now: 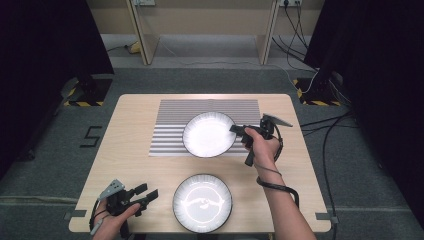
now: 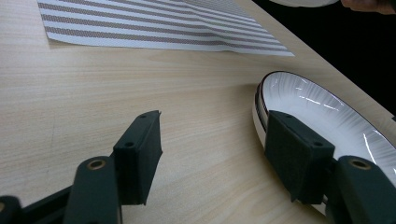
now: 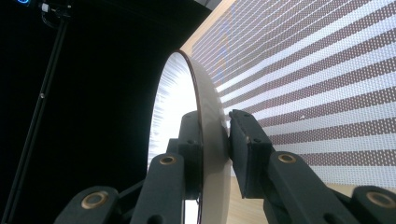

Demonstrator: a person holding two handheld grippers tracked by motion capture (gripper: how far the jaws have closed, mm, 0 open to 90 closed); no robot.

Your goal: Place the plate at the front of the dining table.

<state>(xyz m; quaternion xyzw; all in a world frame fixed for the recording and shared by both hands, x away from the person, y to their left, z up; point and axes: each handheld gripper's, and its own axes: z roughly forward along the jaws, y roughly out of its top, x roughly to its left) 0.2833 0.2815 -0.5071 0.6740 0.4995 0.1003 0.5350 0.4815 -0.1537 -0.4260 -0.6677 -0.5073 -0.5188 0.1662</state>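
White far plate [image 1: 208,134] pinched by right gripper [image 1: 239,130] fingers; near plate [image 1: 202,202] bare; left gripper [image 1: 148,192] fingers wide.

both grippers, left gripper [image 1: 148,192] and right gripper [image 1: 235,129], are matte black with brass rivets, grey three-cornered plates and trailing black cables.

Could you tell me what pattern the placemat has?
The placemat has grey and white stripes, clearest in the high view.
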